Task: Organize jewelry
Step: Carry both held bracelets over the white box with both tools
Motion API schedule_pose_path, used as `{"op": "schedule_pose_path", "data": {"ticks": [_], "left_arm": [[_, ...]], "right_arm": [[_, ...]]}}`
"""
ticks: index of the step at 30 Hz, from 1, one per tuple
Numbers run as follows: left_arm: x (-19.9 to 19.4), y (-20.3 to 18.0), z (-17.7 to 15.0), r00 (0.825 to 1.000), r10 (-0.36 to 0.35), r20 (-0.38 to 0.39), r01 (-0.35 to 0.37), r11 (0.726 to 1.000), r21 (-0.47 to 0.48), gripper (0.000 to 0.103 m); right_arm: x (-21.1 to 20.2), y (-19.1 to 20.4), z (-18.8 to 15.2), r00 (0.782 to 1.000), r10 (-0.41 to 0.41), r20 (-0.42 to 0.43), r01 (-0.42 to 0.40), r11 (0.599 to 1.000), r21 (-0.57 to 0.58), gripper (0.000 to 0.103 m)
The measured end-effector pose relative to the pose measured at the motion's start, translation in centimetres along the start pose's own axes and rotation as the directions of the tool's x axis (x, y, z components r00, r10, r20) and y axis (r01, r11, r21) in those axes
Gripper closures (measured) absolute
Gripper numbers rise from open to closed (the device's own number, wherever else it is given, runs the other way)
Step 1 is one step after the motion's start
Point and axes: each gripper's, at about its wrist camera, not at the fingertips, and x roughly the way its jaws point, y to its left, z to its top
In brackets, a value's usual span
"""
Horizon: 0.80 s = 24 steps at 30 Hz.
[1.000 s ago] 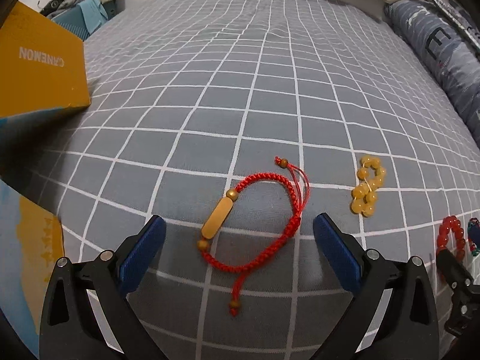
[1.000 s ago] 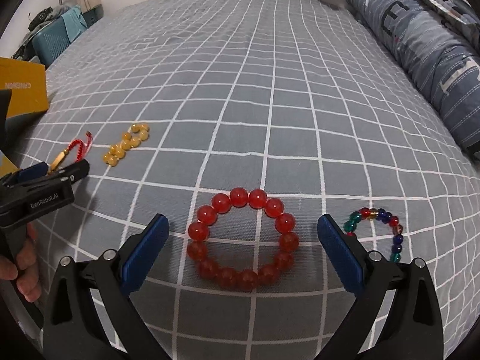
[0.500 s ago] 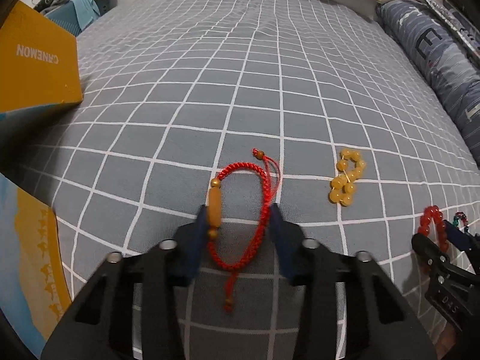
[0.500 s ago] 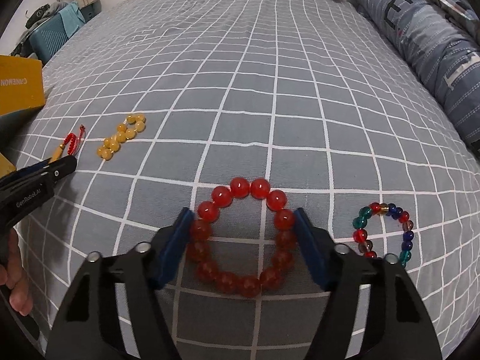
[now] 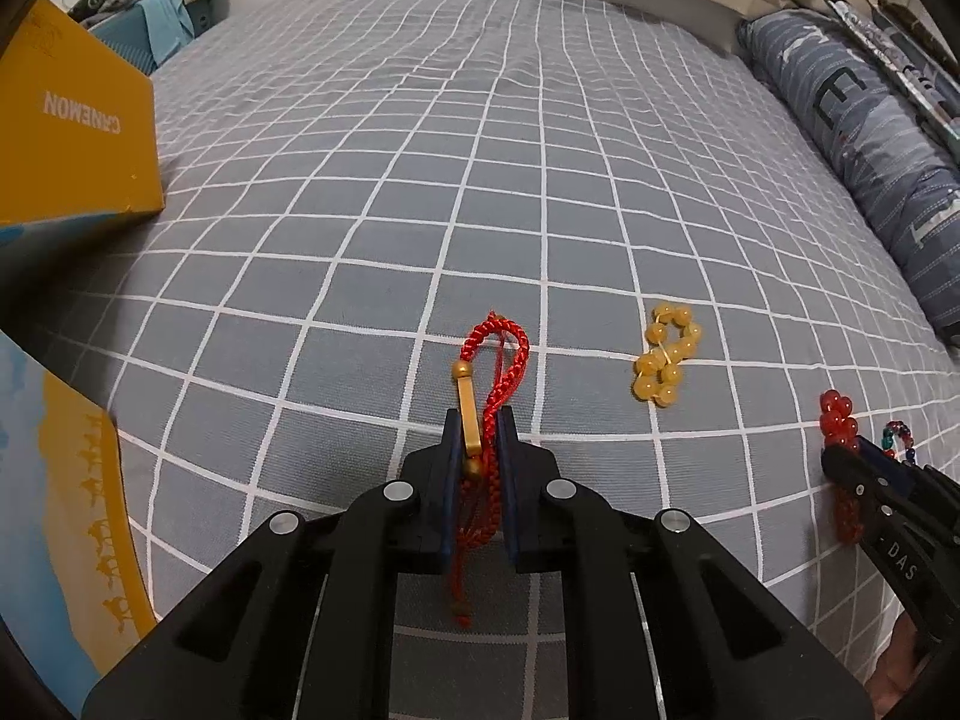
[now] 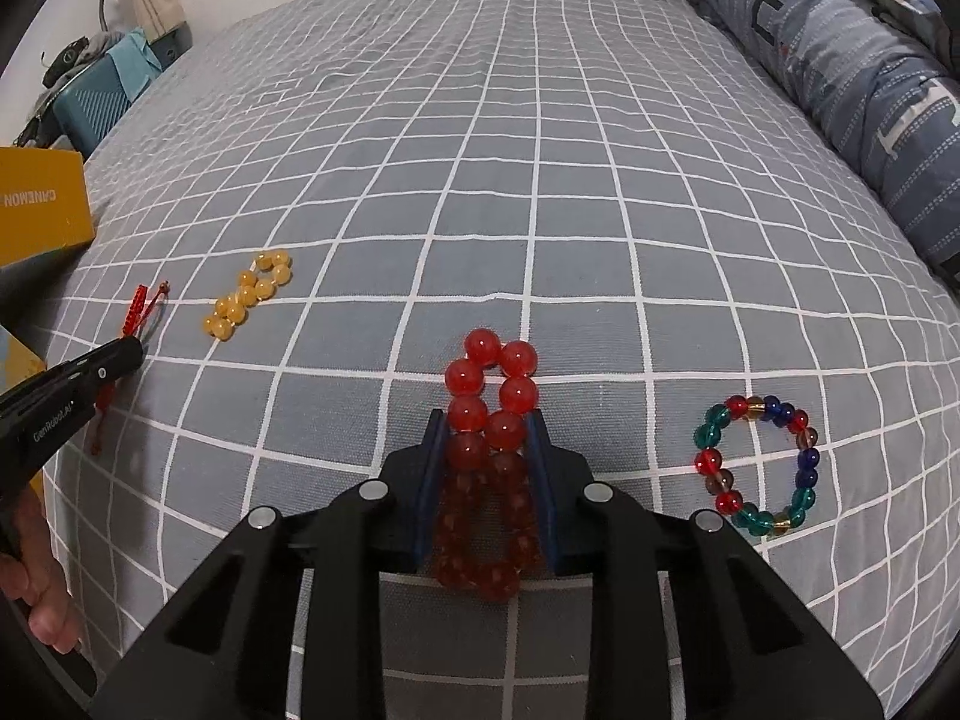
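My left gripper (image 5: 478, 426) is shut on a red braided cord bracelet (image 5: 498, 354) with a gold bar, squeezed flat on the grey checked bedspread (image 5: 480, 150). My right gripper (image 6: 486, 426) is shut on a red bead bracelet (image 6: 489, 384), pinched into a narrow loop. A yellow bead bracelet (image 5: 663, 363) lies between the two grippers; it also shows in the right wrist view (image 6: 246, 294). A multicoloured bead bracelet (image 6: 756, 465) lies right of my right gripper. The left gripper shows in the right wrist view (image 6: 129, 354), the right gripper in the left wrist view (image 5: 840, 456).
A yellow box (image 5: 66, 138) marked CANEMON stands at the left on the bed. A yellow and blue printed sheet (image 5: 66, 516) lies at the near left. A blue patterned pillow (image 6: 852, 78) lines the right side. A teal case (image 6: 90, 102) stands beyond the bed's far left.
Both grippers went from wide open to shut. The left closed on the red cord bracelet and the right on the red bead bracelet, squeezing each loop narrow.
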Motion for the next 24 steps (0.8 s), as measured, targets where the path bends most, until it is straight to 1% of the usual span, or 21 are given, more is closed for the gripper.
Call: {"op": "schedule_pose_path", "data": {"ticks": [5,6,10,12,15,24], "left_arm": [[-0.8,0.1,0.1,1.0,0.0,0.02,0.0,1.0,0.001,0.092],[-1.0,0.1,0.1,1.0,0.0,0.024,0.0,1.0,0.0,0.092],[-1.5,0.0,0.1,0.999,0.004,0.032,-0.004,1.0,-0.001,0.092],[-1.6,0.0,0.1,0.999,0.004,0.034,-0.004,1.0,-0.002,0.092],[-1.8,0.0,-0.1,0.999,0.005,0.036,-0.005,1.0,0.0,0.092],[-3.3,-0.2,0.1,0.998,0.004,0.058,-0.004,1.0,0.003,0.092]], "right_arm": [[-0.4,0.0,0.0,1.0,0.001,0.011,-0.001,1.0,0.006,0.079],[-0.5,-0.1,-0.1,1.0,0.001,0.014,-0.001,1.0,0.007,0.09],[-1.4,0.1,0.0,0.999,-0.018,0.041,0.018,1.0,-0.004,0.09],[-1.3,-0.2,0.0,0.999,-0.002,0.034,0.001,1.0,0.002,0.09],[-1.3,-0.4,-0.1,0.999,-0.003,0.033,0.002,1.0,0.011,0.09],[-3.1,0.0,0.1,0.997,0.025,0.066,-0.025,1.0,0.002,0.09]]}}
